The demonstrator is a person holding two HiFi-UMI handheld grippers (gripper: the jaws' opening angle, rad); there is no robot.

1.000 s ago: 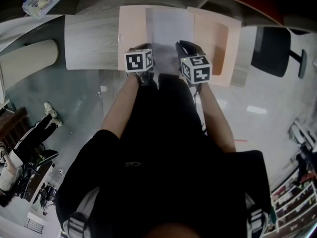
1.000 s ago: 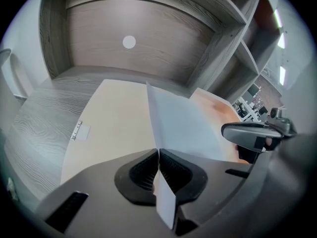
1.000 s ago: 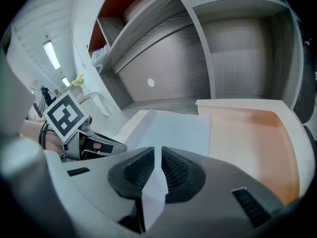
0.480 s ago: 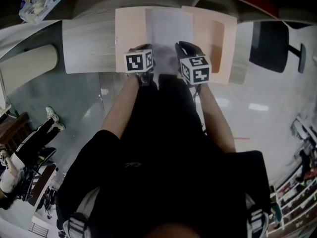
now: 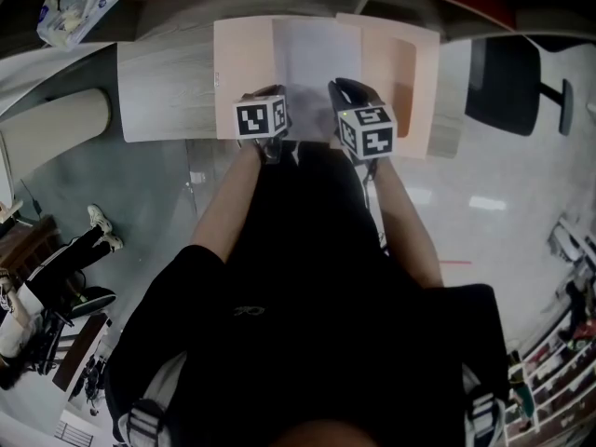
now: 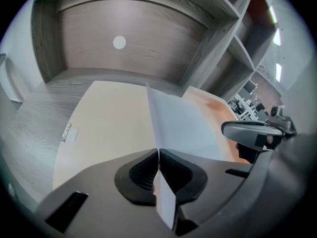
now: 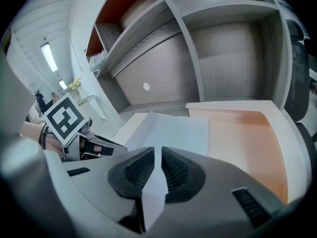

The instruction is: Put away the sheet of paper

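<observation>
Desk (image 5: 158,91) carries an open folder (image 5: 244,73), lying flat. The sheet of paper (image 5: 315,63) sits over the folder's middle. Left gripper (image 6: 158,163) and right gripper (image 7: 159,166) are both clamped on its near edge. Lower both evenly, keep the sheet taut and square inside the folder, and only let go once it's flat.

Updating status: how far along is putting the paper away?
Done: folder lies open on the desk. In hand: left claw and right claw both grip the sheet of paper by its near edge, above the folder. Left: lay it in, release, probably close the folder.
</observation>
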